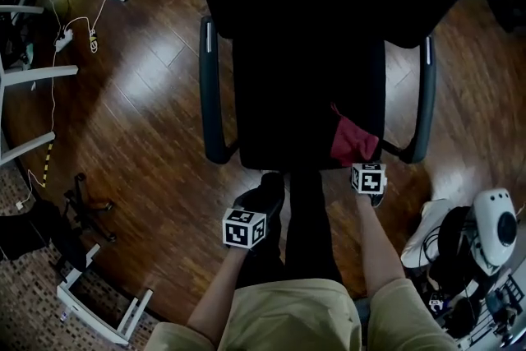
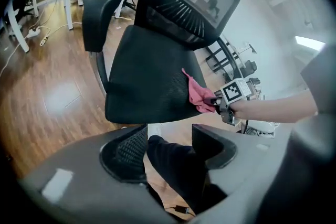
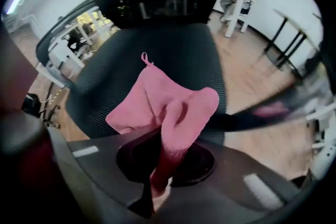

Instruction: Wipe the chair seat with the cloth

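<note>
The floor (image 1: pixel 140 94) is brown wood plank in an office room. A black mesh chair stands on it, with its seat (image 1: pixel 304 94) between two armrests (image 1: pixel 207 94). The pink cloth (image 3: pixel 157 107) lies on the seat's front right corner, clenched in the right gripper (image 3: pixel 160 165). The left gripper (image 2: pixel 168 147) hangs short of the seat's front edge, jaws apart, holding nothing. White desk legs (image 1: pixel 49 71) and a power strip (image 1: pixel 63 37) are at left.
</note>
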Demonstrator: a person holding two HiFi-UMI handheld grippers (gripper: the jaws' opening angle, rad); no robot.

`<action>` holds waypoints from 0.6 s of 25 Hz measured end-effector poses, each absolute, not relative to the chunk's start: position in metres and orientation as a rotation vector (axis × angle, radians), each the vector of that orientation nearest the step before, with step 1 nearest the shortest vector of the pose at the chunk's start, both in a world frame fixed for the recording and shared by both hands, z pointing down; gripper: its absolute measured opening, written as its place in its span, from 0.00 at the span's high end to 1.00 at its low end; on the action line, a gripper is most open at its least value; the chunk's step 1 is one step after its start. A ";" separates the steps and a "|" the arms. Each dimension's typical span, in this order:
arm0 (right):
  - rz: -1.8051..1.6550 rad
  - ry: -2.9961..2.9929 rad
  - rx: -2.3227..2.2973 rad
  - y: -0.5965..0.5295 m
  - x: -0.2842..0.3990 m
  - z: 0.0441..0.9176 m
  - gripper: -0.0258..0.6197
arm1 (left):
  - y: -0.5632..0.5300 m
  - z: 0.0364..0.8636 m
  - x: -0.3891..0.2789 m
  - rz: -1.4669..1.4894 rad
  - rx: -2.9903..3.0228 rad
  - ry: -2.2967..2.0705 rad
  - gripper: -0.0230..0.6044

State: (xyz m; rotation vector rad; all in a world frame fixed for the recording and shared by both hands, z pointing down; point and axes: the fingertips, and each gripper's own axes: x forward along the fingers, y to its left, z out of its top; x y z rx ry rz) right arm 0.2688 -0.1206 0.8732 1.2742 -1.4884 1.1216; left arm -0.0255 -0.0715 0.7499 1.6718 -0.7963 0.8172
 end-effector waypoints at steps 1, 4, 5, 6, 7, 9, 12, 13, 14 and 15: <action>1.132 -1.436 1.316 -0.111 0.300 0.876 0.94 | -0.074 0.750 -0.020 0.812 1.678 -0.792 0.56; 1.121 -1.412 1.317 -0.096 0.334 0.878 0.94 | -0.080 0.748 -0.012 0.795 1.691 -0.790 0.56; 1.116 -1.451 1.298 -0.099 0.326 0.876 0.94 | -0.080 0.747 -0.013 0.796 1.695 -0.791 0.56; 1.129 -1.520 1.270 -0.103 0.306 0.874 0.94 | -0.080 0.748 -0.015 0.799 1.695 -0.793 0.56; 1.158 -1.615 1.221 -0.109 0.276 0.870 0.94 | -0.079 0.748 -0.019 0.804 1.691 -0.798 0.56; 1.221 -1.849 1.043 -0.116 0.192 0.859 0.94 | -0.075 0.748 -0.029 0.812 1.674 -0.815 0.56; 1.288 -2.137 0.707 -0.119 0.051 0.837 0.94 | -0.071 0.749 -0.048 0.820 1.643 -0.856 0.56; 1.300 -2.190 0.614 -0.120 0.010 0.832 0.94 | -0.069 0.749 -0.055 0.822 1.633 -0.871 0.56; 1.305 -2.221 0.531 -0.119 -0.026 0.831 0.94 | -0.067 0.750 -0.062 0.824 1.623 -0.885 0.56; 1.308 -2.235 0.455 -0.115 -0.057 0.832 0.94 | -0.064 0.751 -0.069 0.828 1.613 -0.897 0.56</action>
